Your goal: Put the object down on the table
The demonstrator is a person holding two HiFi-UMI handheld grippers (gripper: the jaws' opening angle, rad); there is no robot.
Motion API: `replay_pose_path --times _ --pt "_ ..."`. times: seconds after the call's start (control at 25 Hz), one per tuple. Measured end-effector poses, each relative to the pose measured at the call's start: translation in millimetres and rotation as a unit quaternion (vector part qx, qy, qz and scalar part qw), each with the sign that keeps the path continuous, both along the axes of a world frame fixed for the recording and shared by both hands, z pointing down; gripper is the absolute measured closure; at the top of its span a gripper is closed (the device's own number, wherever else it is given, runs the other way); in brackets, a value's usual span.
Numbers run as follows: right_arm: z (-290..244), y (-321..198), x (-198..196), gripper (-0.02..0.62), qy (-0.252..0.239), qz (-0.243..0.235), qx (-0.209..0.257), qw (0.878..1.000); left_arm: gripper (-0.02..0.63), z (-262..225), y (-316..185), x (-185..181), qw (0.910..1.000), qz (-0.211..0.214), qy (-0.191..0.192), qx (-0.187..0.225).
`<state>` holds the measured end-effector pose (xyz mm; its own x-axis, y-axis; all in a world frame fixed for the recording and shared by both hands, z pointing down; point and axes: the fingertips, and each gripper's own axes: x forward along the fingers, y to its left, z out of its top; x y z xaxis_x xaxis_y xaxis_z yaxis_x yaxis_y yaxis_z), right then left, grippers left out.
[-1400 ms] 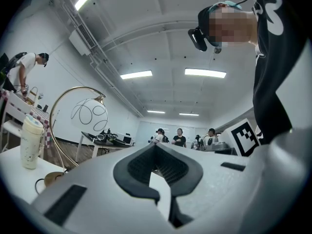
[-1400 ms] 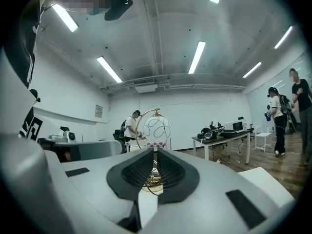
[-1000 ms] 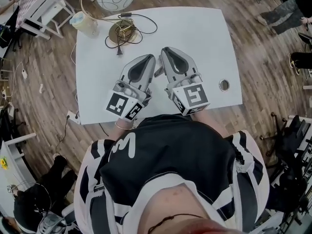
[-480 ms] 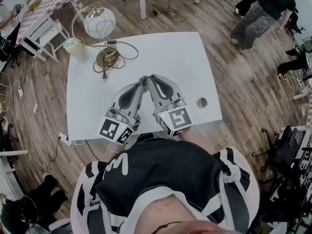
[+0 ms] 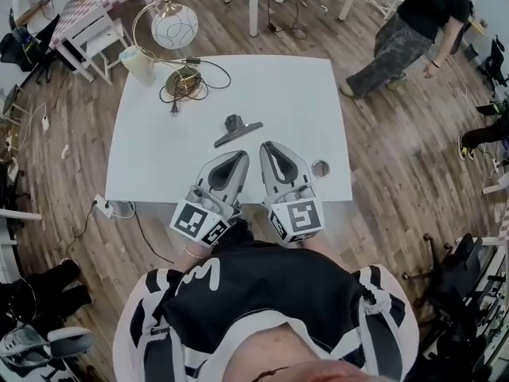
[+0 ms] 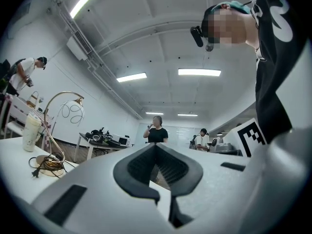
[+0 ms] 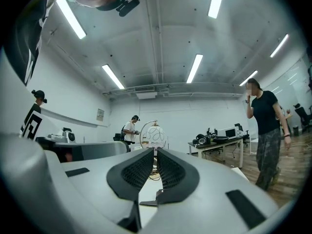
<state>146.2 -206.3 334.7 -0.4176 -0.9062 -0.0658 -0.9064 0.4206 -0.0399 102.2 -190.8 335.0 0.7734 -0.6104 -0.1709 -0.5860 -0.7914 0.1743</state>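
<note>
White worktop (image 5: 302, 86) fills the middle of the head view, standing on a wood-plank floor (image 5: 398, 150), with the person in a black top with white bands at its near edge. A bystander (image 5: 413, 22) in dark clothes stands on the floor past the far right corner. Over the near edge, side by side and pointing away from the person, are the left hand-held gripper (image 5: 237, 159) and the right hand-held gripper (image 5: 269, 146), each with its marker cube toward the body. The left gripper view shows that one's ribbed pads meeting at the tip with nothing between them. The right gripper view shows its pads pressed nearly together, only a thin slit left, and likewise empty. At the far left corner stands a lamp (image 5: 175, 26) with a white globe shade on a curved brass stem, its dark cable (image 5: 208, 76) looped over the surface. The grey object (image 5: 236, 128), a flat bar with a raised grip, lies on the worktop ahead of both jaw tips and apart from them, nearer than the lamp base. A pale cup (image 5: 138, 64) stands just left of the lamp base. A small round grommet (image 5: 320, 168) sits just right of the right hand-held gripper.
</note>
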Motion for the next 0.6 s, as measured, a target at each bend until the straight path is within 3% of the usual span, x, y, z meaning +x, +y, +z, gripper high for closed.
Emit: replay_pose_path --times 0.6 --pt "-2.5 45.5 0.0 0.561 0.011 -0.029 0.014 0.999 0.603 2.7 47.4 9.9 0.9999 -0.012 -0.005 0.001"
